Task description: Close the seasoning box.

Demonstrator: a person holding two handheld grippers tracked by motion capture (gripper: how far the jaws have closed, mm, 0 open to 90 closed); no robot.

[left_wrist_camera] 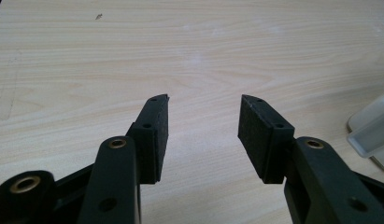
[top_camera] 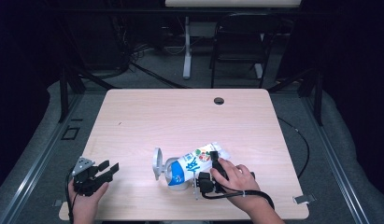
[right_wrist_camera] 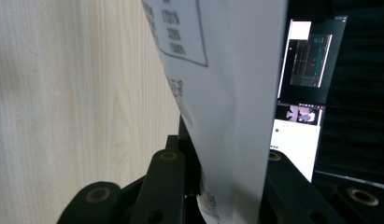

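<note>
Dim room, light wood table (top_camera: pixel 133 116) with chairs and cables behind it. A blue-and-white carton (top_camera: pixel 194 164) is tipped over, its top end down in a clear container (top_camera: pixel 173 179) whose lid (top_camera: pixel 157 163) stands flipped open, near the front edge, a bit right of middle. Looks like the pour is underway, not finished. The right gripper (top_camera: pixel 212 164) is clamped on the carton's base. The left gripper (top_camera: pixel 110 167) sits idle near the front left corner, jaws apart, nothing between them.

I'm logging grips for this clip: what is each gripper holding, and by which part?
The right gripper is shut on the pouch, jaws clamping its flat upper part, while its lower end sits in the container. The left gripper is open and holds nothing.
</note>
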